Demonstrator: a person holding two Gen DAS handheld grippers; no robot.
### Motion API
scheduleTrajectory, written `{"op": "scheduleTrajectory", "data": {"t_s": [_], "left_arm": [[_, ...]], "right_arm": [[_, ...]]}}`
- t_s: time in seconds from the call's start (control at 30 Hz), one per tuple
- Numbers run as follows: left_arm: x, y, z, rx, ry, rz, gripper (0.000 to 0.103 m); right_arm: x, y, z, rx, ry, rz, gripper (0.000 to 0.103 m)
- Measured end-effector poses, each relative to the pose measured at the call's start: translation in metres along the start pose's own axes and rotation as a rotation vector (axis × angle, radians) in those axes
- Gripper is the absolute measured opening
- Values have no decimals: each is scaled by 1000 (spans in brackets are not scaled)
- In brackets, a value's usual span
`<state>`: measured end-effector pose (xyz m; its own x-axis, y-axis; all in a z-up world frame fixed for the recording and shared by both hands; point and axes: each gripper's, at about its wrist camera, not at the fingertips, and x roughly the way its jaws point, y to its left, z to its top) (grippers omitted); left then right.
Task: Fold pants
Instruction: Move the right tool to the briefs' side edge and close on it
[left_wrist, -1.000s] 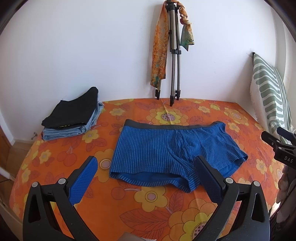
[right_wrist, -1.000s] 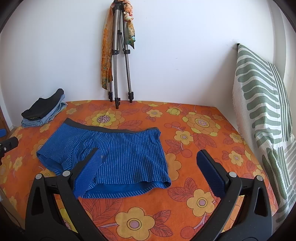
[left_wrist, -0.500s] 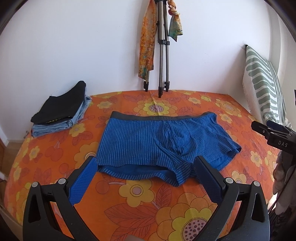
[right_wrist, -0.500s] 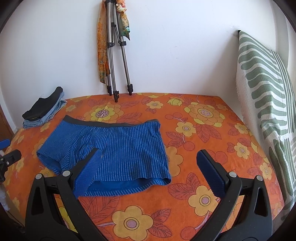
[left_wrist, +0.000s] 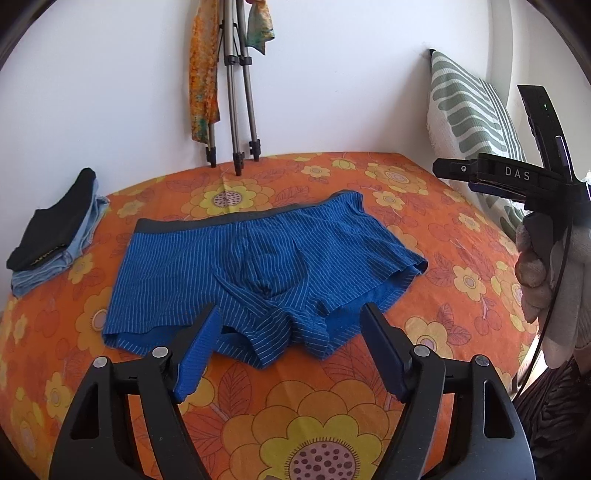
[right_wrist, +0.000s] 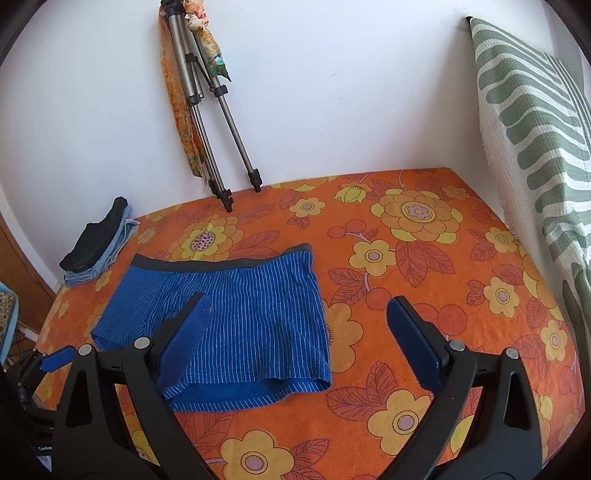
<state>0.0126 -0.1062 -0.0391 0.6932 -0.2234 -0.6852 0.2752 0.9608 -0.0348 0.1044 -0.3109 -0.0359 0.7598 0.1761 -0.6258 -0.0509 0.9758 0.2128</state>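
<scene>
Between the spread fingers of the left gripper (left_wrist: 290, 349), which hold nothing, lies the near hem of blue striped pants (left_wrist: 258, 273). The right gripper (right_wrist: 297, 330) is likewise wide apart and empty, its left finger (right_wrist: 184, 339) over the pants' right leg. The pants lie flat on an orange flowered bedcover (right_wrist: 424, 258), dark waistband toward the wall. Far left sits a stack of folded clothes (left_wrist: 55, 229), possibly jeans beneath. A tripod (right_wrist: 207, 110) leans on the wall; a green striped pillow (right_wrist: 535, 122) stands right.
</scene>
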Motion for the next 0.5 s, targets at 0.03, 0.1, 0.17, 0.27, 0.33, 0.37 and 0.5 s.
{"op": "scheduleTrajectory", "data": {"t_s": [0.03,0.1,0.17,0.27,0.33,0.37,0.5], "left_arm": [[2,-5,2,8,5,-10,77],[9,-15,5,22,15,-31,77],[18,-24,8,26,35,-67,77],[34,-43,14,44,59,-116,77],[43,-58,19,69,67,-140,77],[47,-66,21,82,70,-152,75],[63,-98,29,167,91,-187,61]], "right_arm": [[1,-2,1,7,6,5,96],[4,-9,3,23,17,15,95],[6,-16,5,39,30,26,88],[9,-28,11,57,41,35,87],[11,-36,18,60,39,31,87],[12,-40,21,59,37,29,87],[26,-55,33,68,60,29,86]]}}
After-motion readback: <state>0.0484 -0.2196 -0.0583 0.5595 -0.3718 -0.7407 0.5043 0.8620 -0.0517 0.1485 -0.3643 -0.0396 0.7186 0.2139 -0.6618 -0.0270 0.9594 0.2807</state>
